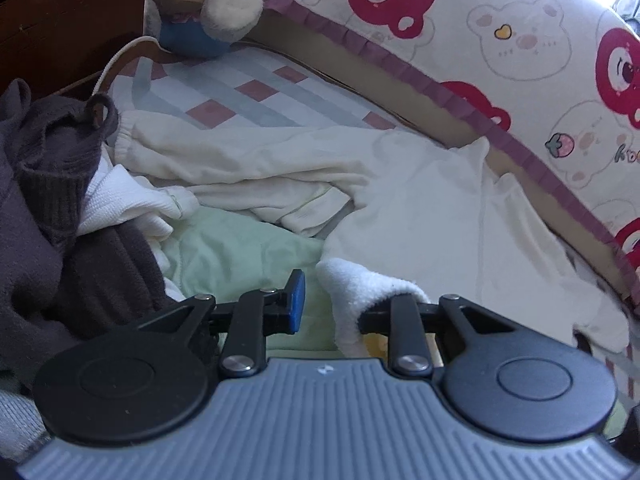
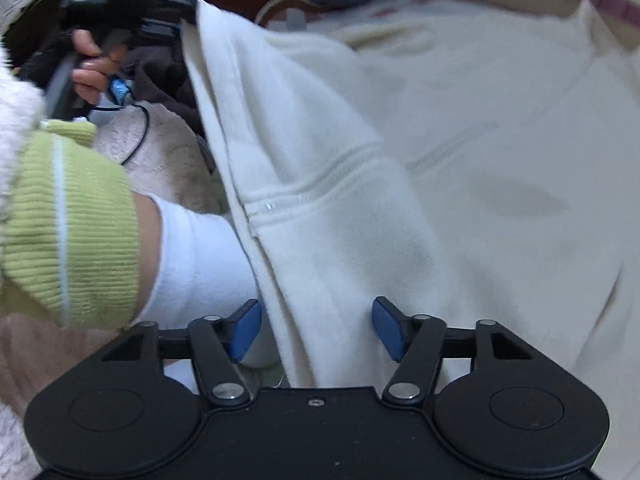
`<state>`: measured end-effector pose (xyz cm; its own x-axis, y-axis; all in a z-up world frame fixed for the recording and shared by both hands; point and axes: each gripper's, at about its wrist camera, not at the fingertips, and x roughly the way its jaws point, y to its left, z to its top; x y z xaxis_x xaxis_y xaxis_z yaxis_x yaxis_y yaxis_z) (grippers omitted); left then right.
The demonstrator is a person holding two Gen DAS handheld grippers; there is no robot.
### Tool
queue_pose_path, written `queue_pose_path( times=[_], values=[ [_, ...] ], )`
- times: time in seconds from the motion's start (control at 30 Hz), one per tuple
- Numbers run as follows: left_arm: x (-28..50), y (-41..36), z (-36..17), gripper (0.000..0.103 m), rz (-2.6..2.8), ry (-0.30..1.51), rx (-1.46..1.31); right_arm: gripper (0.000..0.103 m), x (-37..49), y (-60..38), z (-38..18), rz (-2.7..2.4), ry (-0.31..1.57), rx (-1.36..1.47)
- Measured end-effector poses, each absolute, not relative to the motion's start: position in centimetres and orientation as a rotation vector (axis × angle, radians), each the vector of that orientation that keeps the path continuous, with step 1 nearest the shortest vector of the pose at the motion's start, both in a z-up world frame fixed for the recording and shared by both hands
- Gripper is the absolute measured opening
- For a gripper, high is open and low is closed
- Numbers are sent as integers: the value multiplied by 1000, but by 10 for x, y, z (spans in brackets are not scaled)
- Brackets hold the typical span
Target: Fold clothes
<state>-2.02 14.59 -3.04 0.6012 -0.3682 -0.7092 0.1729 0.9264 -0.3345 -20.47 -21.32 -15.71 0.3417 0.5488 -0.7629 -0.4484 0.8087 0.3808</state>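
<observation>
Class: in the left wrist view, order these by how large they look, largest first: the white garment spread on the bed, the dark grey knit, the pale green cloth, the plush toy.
1. White garment
2. Dark grey knit, though nearness to the camera enlarges it
3. Pale green cloth, partly hidden
4. Plush toy, farthest away, so its true size is unsure

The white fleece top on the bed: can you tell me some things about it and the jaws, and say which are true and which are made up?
1. The right gripper has its jaws apart around a hanging fold of the white fleece top. True.
2. The left gripper holds nothing. False: a white fleece edge lies over one finger, though whether it is clamped is hidden.
3. The blanket behind the bed shows blue cars. False: it shows red and white bears.
4. A pile of dark grey clothes lies beside the white ones. True.
5. The bed sheet is plain black. False: it is checked in pale blue, white and red.
</observation>
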Motion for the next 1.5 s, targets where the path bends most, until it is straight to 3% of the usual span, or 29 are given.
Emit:
queue_pose_path(
  times=[0.13, 0.23, 0.33, 0.47, 0.6, 0.7, 0.77, 0.97, 1.27, 1.5],
  values=[
    [-22, 147, -35, 23, -317, 879, -265, 68, -210, -209, -167, 641, 1051, 101],
    [-24, 151, -38, 18, -308, 888, -279, 26, -217, -204, -167, 664, 1039, 44],
    [-30, 163, -33, 15, -309, 869, -331, 20, -226, -211, -150, 686, 1014, 50],
    [-45, 185, -29, 15, -284, 830, -410, 20, -243, -229, -119, 721, 947, 140],
    [-46, 192, -49, 15, -231, 914, -367, 20, -259, -237, -113, 758, 933, 196],
    [-45, 189, -67, 22, -184, 985, -308, 20, -265, -230, -128, 759, 975, 193],
    [-48, 194, -71, 36, -139, 983, -348, 20, -267, -228, -132, 759, 982, 205],
    [-58, 193, -52, 42, -146, 930, -393, 21, -266, -235, -125, 758, 963, 195],
    [-71, 204, -33, 42, -154, 891, -416, 26, -243, -233, -128, 656, 989, 238],
    [-46, 205, -17, 42, -143, 838, -371, 23, -237, -240, -113, 517, 996, 210]
  ],
)
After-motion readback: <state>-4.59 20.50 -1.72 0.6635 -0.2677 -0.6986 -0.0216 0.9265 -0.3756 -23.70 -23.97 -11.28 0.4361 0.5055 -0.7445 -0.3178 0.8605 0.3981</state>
